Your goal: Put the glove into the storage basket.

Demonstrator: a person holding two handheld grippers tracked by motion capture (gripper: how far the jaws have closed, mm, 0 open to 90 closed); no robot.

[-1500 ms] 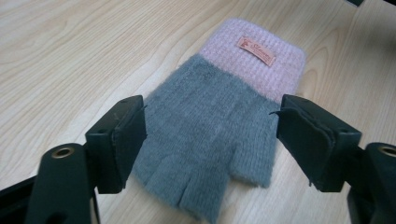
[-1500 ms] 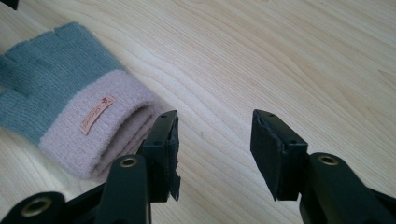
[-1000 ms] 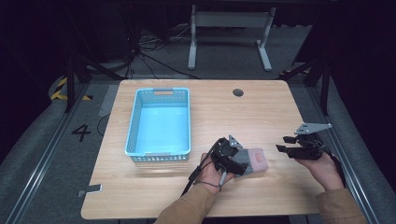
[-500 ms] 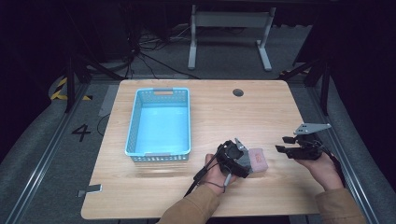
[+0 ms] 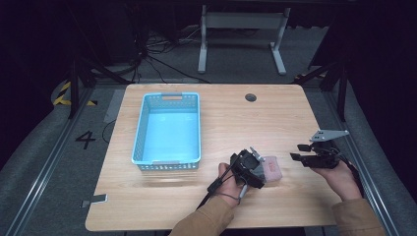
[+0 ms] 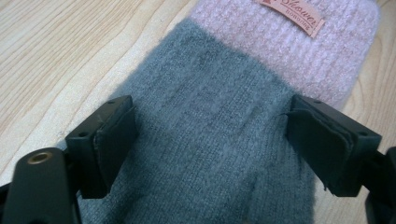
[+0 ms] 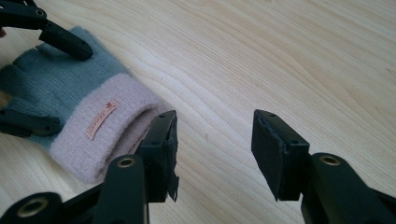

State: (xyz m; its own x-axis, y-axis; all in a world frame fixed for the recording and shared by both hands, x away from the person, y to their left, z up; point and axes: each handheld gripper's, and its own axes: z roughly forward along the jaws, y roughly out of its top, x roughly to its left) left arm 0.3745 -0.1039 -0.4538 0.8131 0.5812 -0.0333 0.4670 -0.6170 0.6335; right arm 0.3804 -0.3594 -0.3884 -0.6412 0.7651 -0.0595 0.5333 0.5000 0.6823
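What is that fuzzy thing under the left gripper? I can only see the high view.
Observer: It's a knitted glove, grey with a pink cuff.
Operator: Is the gripper squeezing it?
Observer: No, the left gripper has its jaws open, one on each side of the grey part.
Operator: Is there anything on the cuff?
Observer: Yes, a small label with writing is sewn on it.

Tan sleeves (image 5: pixel 209 221), black grippers w/ cables.
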